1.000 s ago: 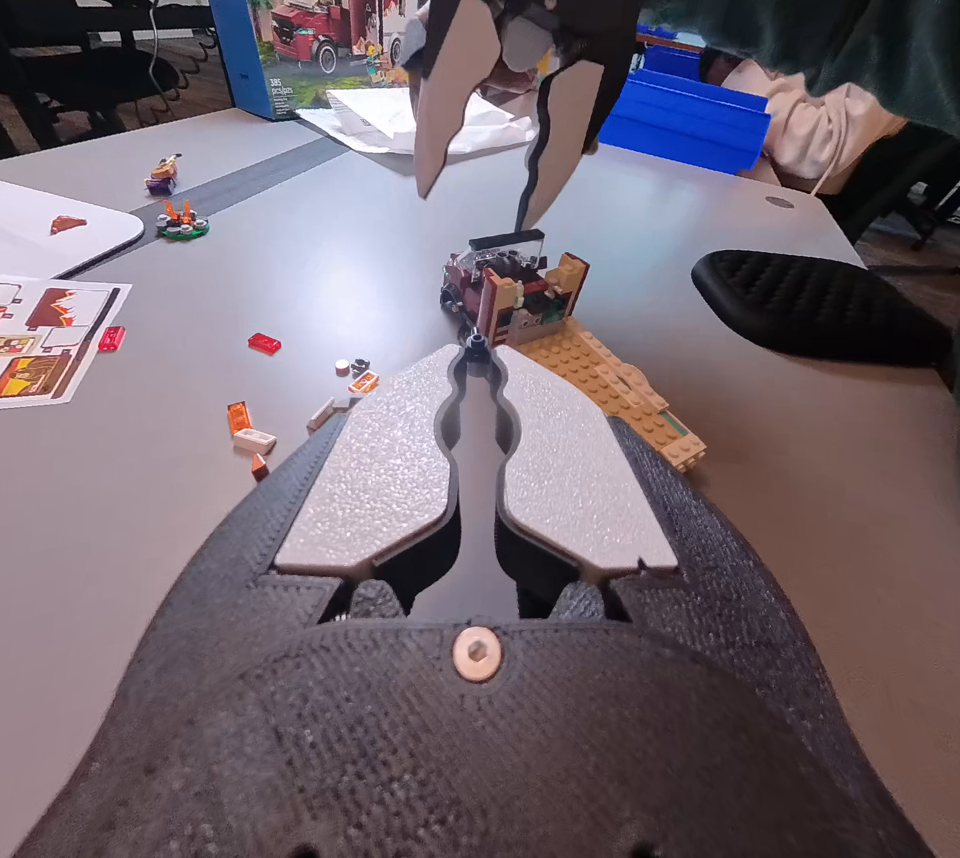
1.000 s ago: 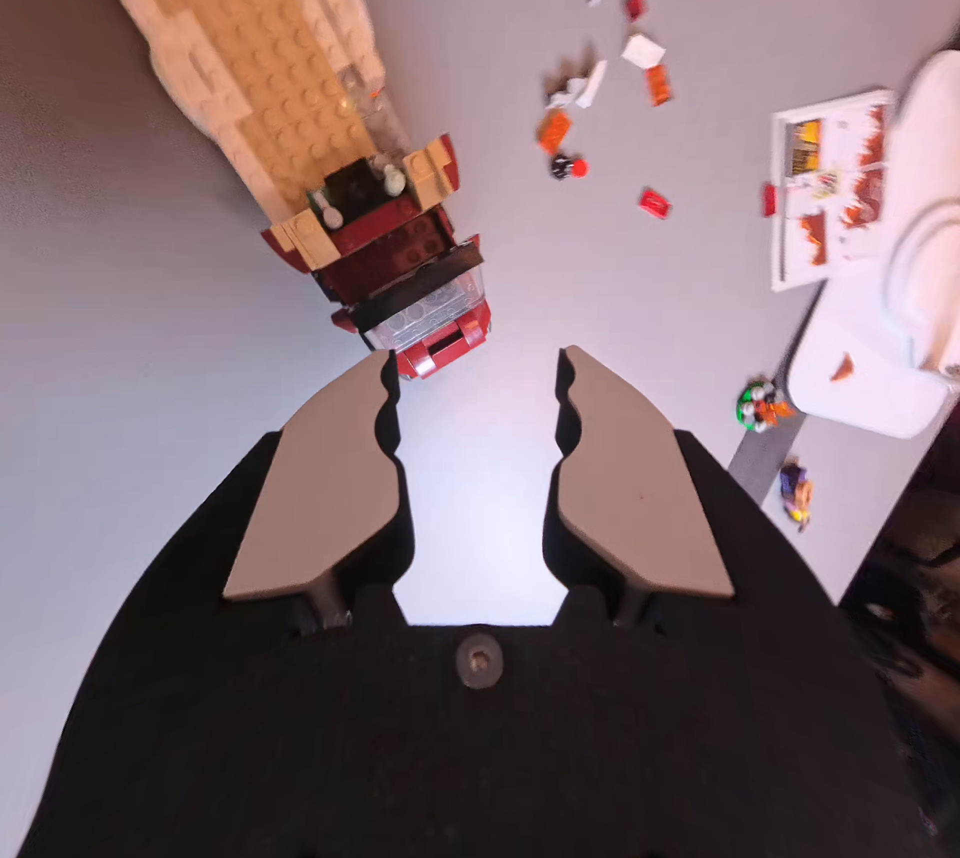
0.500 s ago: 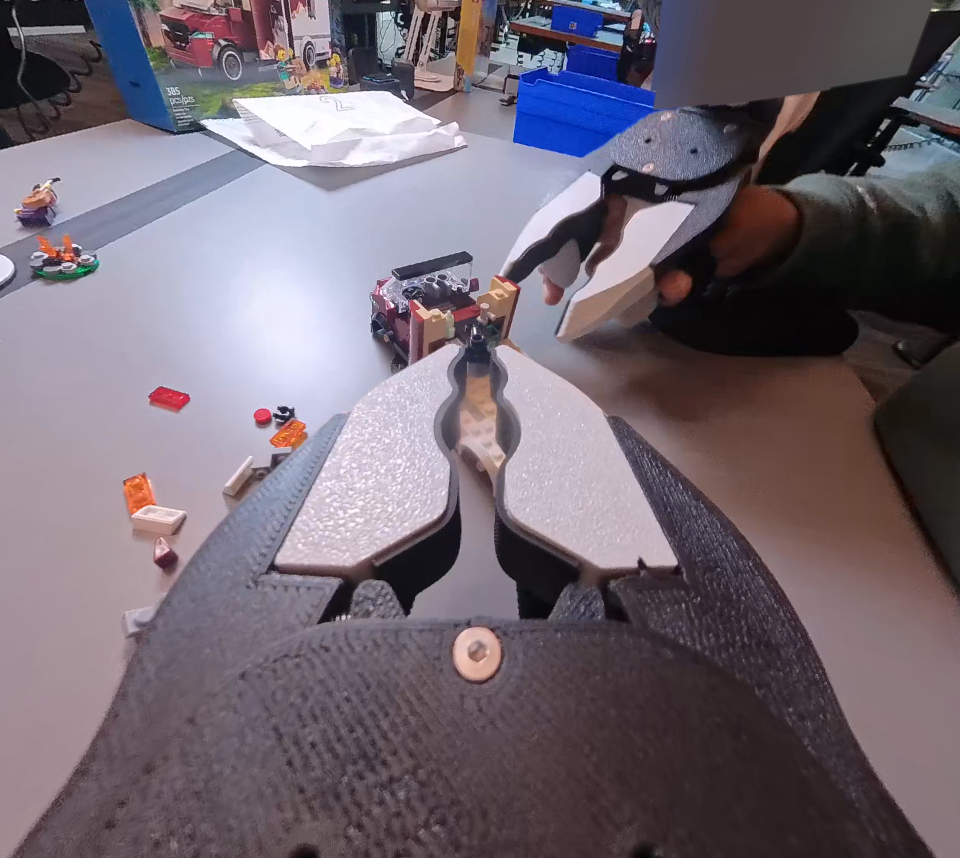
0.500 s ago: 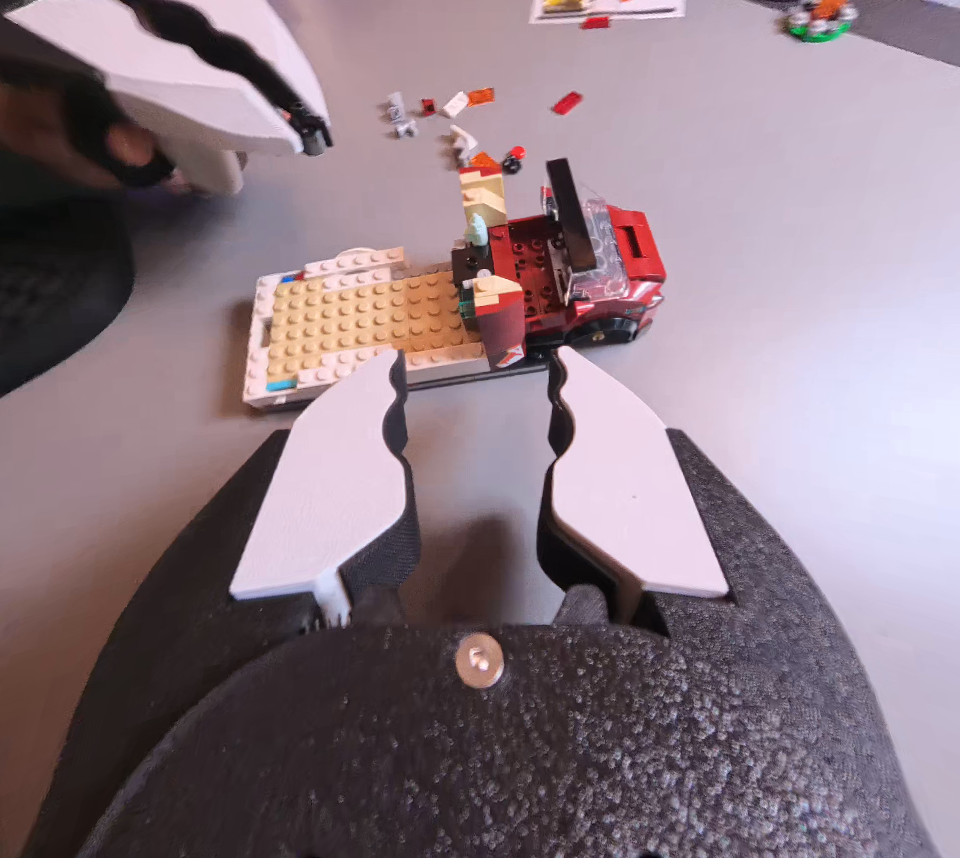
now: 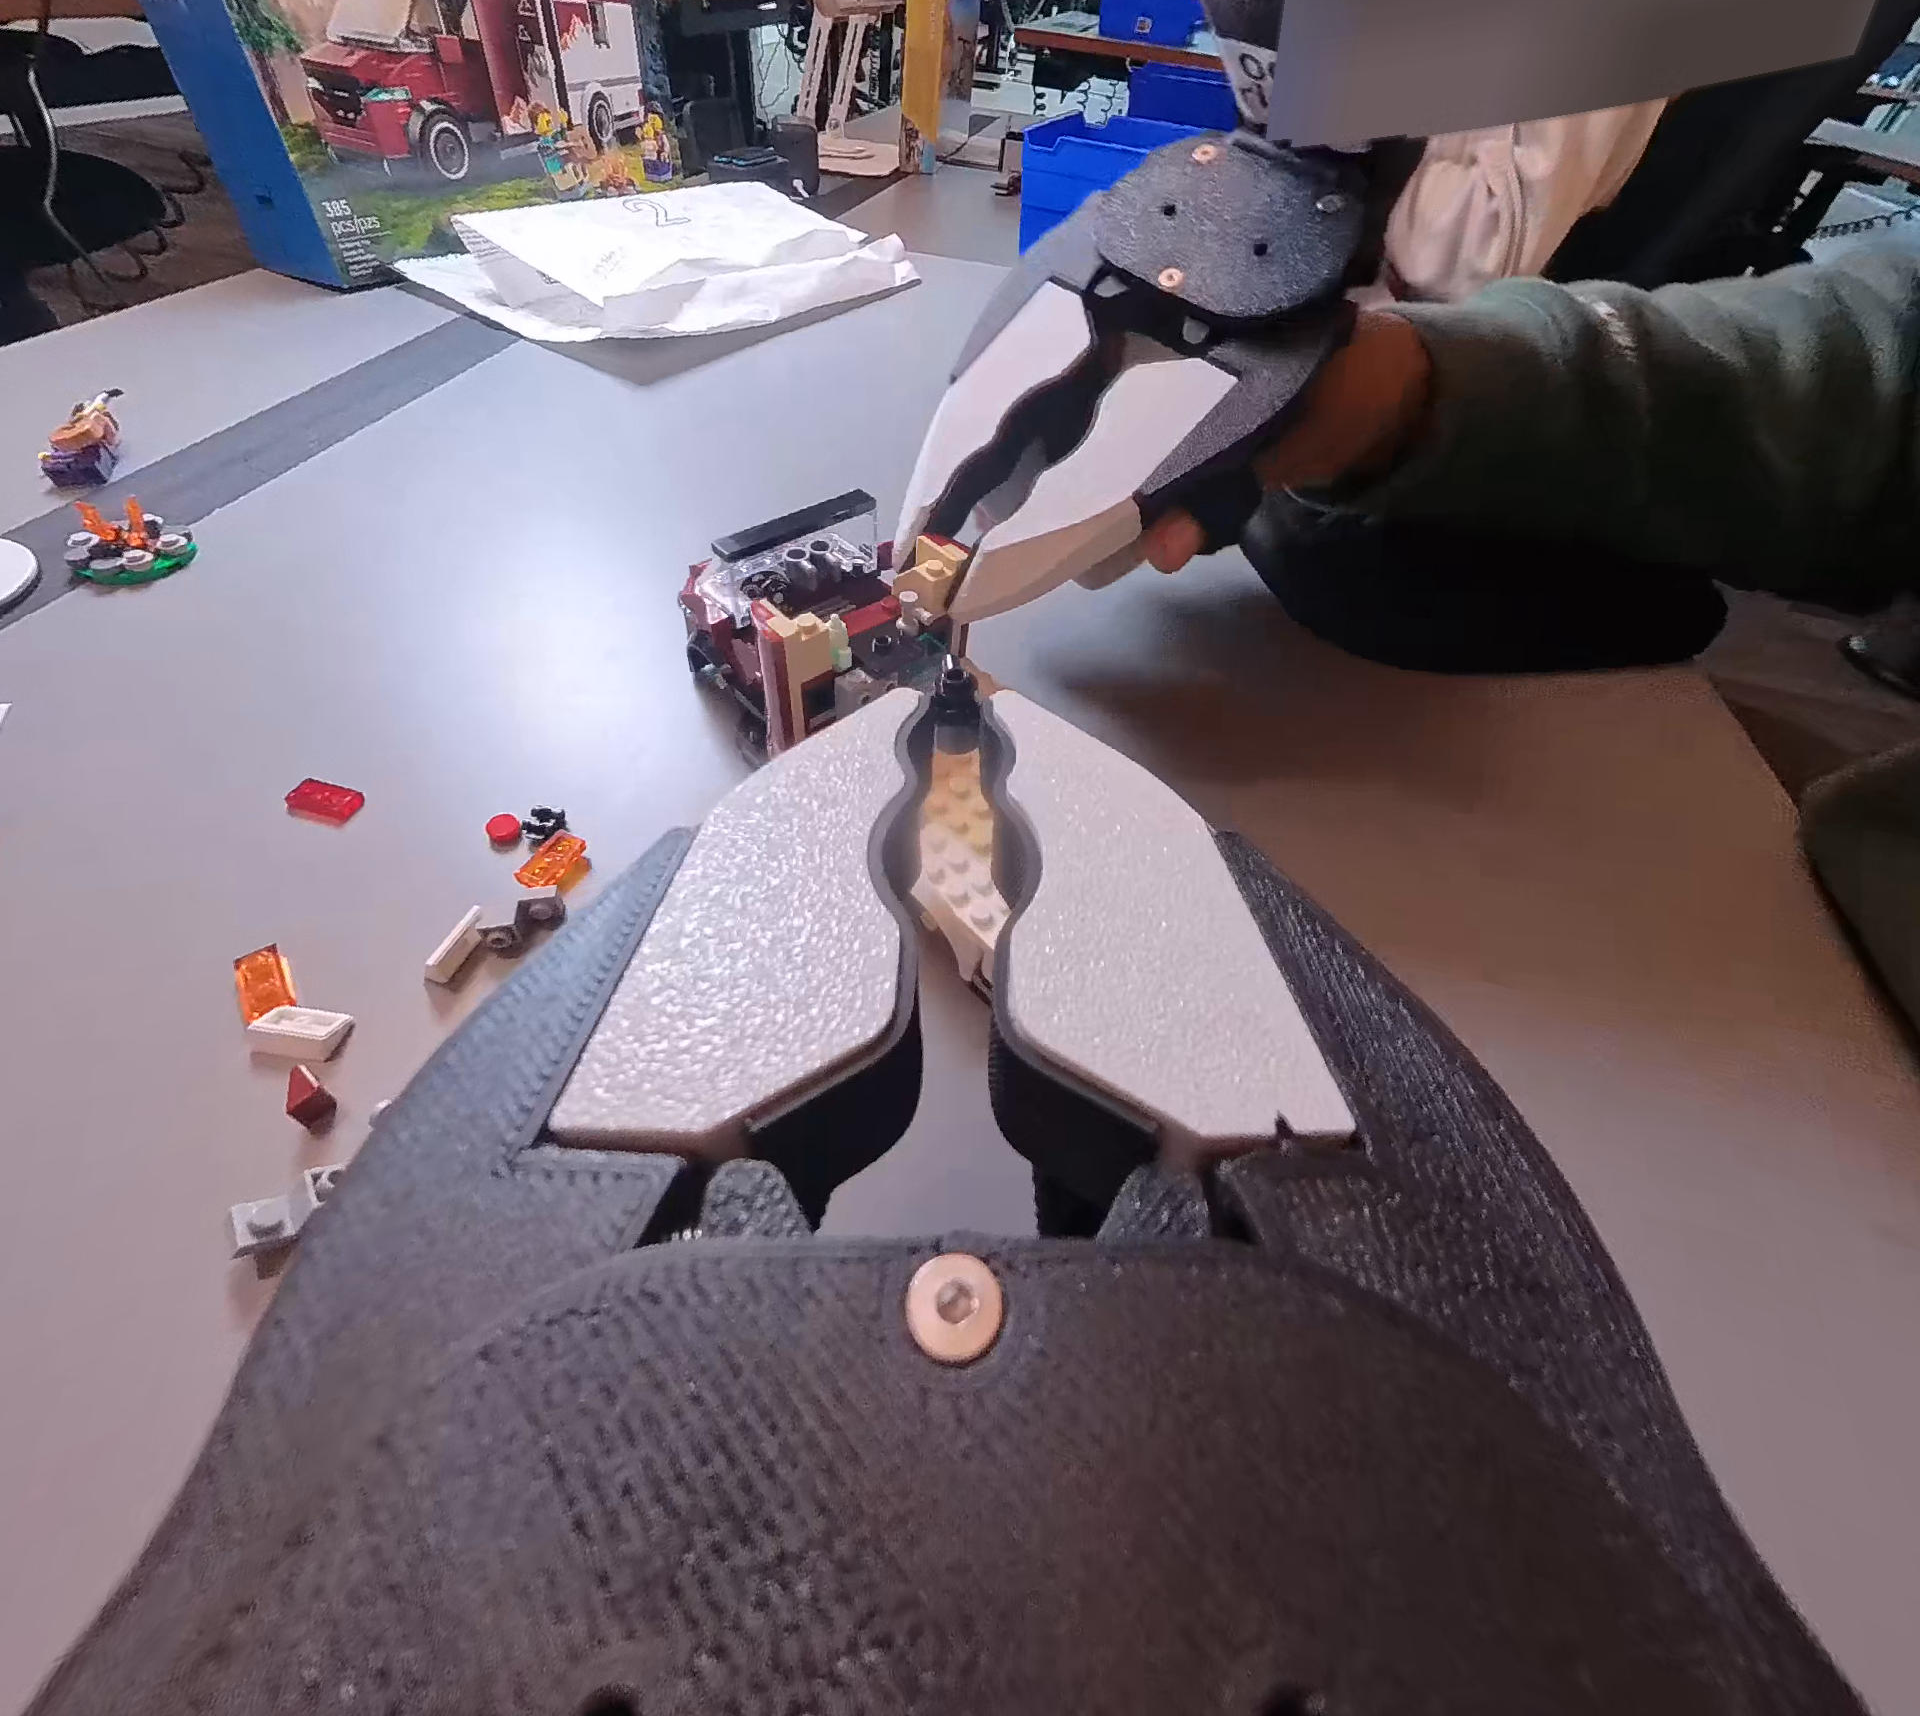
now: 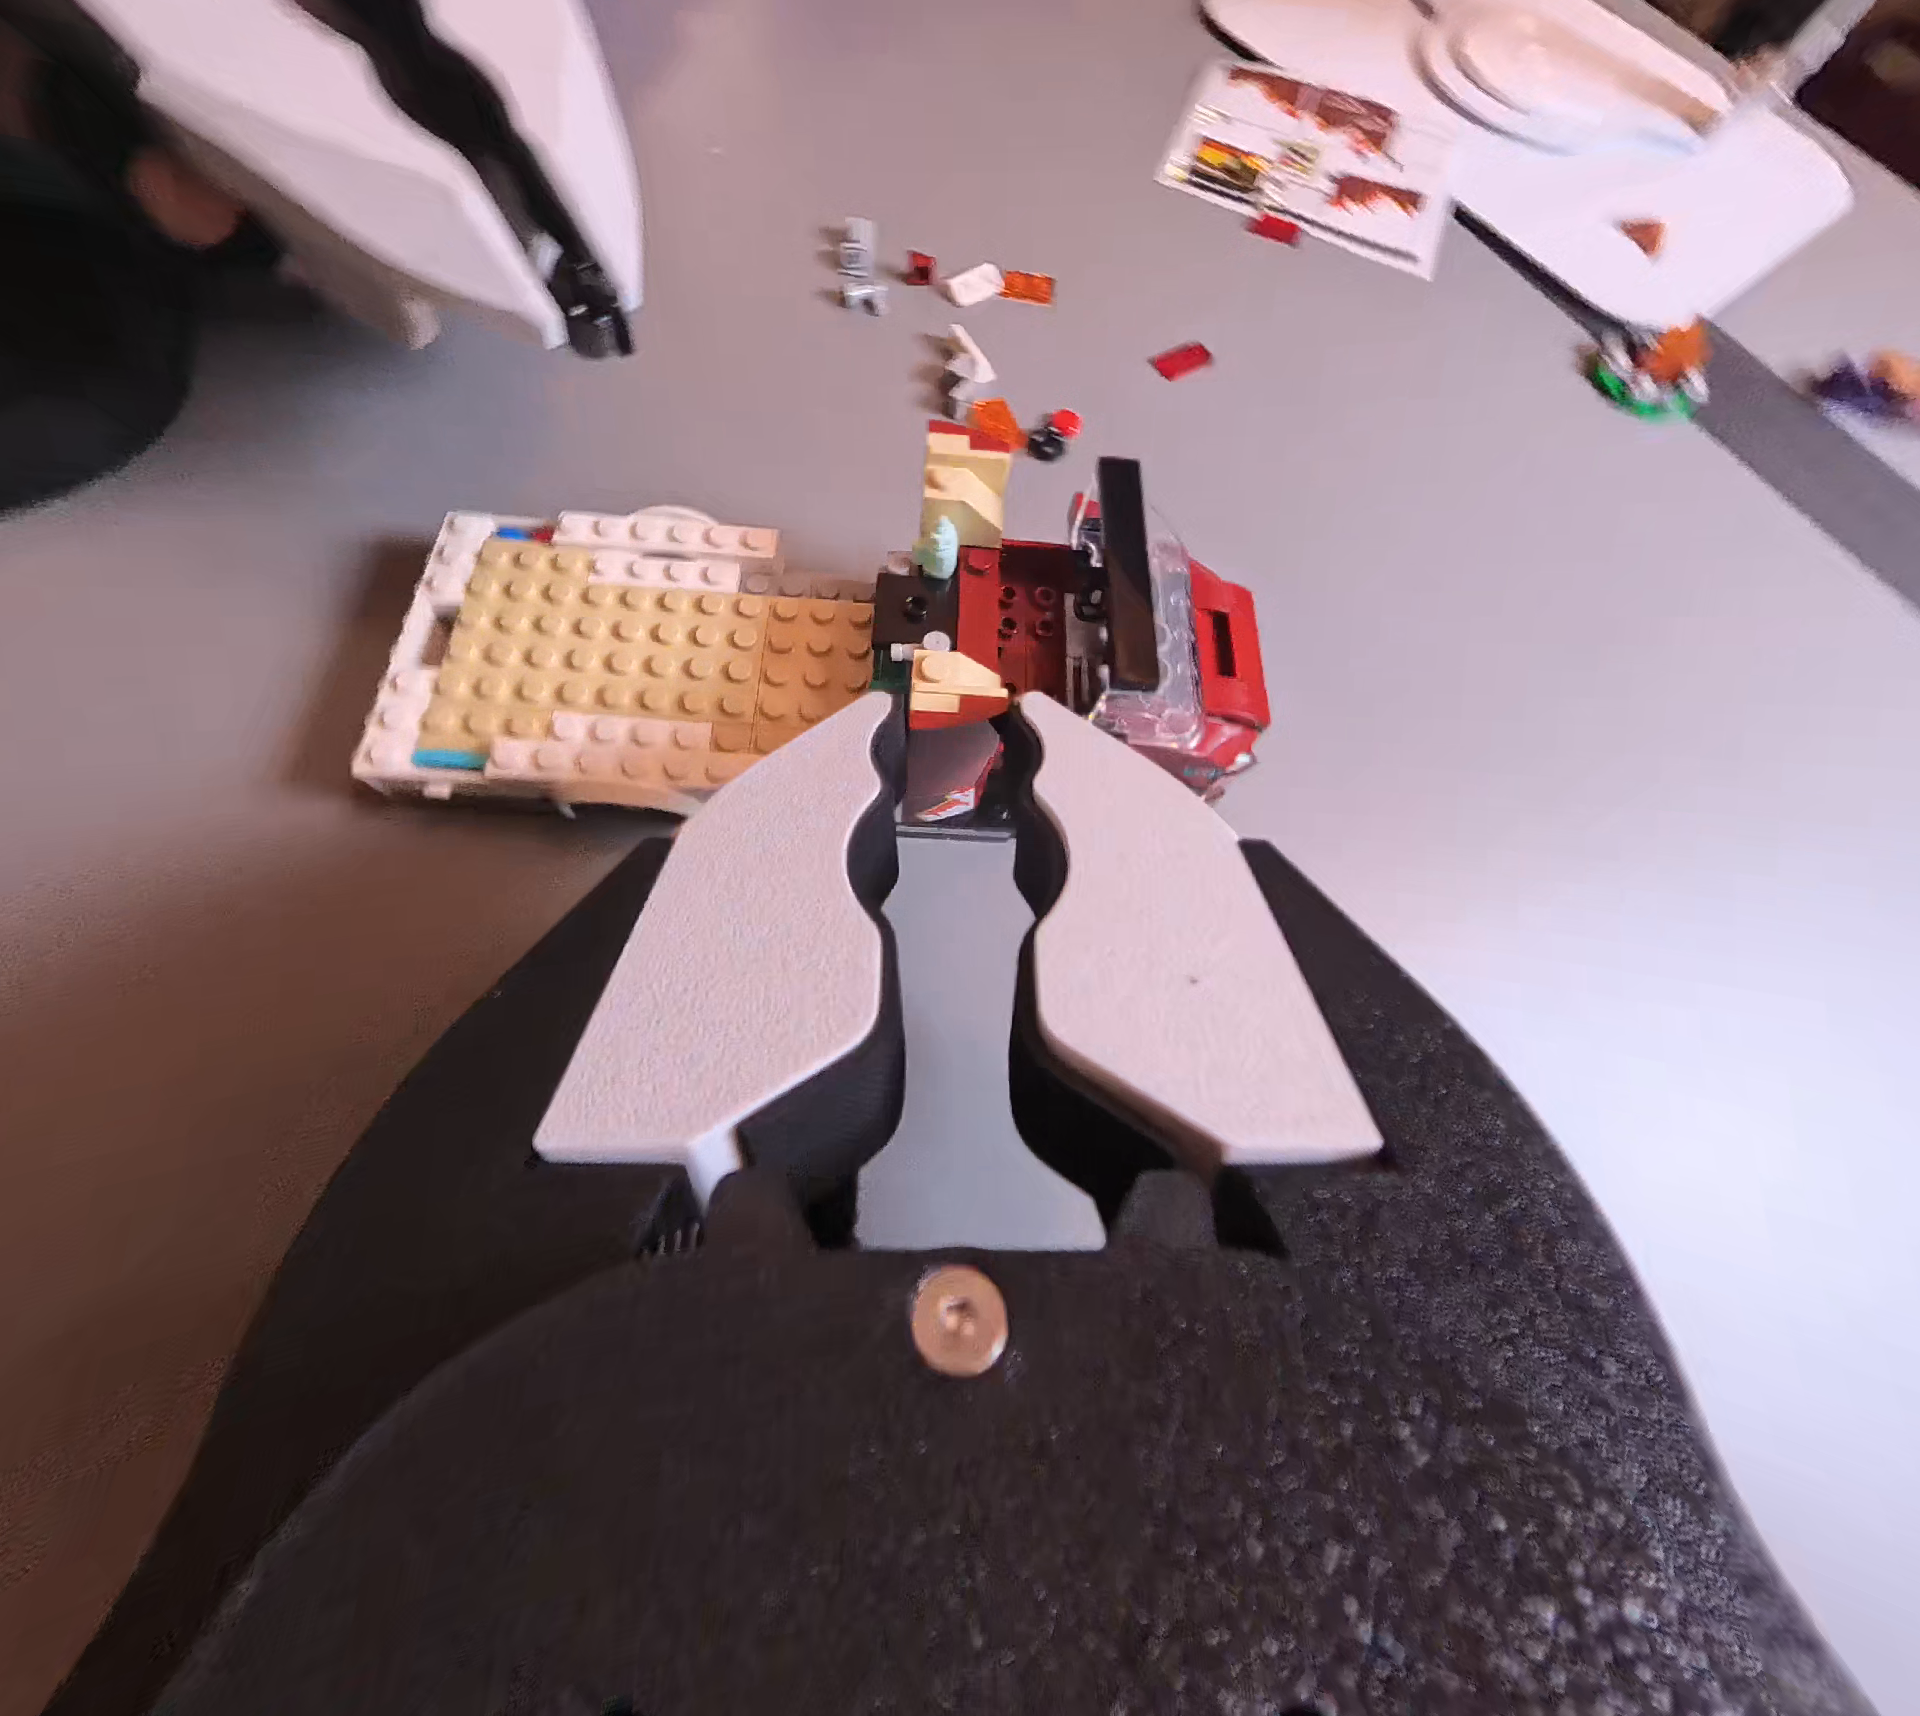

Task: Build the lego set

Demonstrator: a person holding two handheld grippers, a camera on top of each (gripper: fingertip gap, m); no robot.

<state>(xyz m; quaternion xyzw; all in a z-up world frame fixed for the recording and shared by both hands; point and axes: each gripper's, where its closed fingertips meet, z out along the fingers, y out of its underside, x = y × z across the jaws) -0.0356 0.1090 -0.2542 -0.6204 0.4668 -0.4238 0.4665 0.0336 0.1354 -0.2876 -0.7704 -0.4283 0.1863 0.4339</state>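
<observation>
Jaws pinch small black piece [image 5: 952,692]; shape unclear.

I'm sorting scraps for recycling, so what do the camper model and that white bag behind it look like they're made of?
Camper model: hard moulded plastic, glossy studs, with a clear windscreen part. White bag: looks like paper, matte, with sharp creases and crumpled edges.

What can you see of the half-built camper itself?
The camper sits upright on the grey table: a dark red cab with a clear windshield under a black strip, then a bare tan studded floor edged in white plates. Tan and dark red wall stubs rise behind the cab. The right gripper closes around the near stub; the left gripper hovers apart, holding a small black piece.
</observation>
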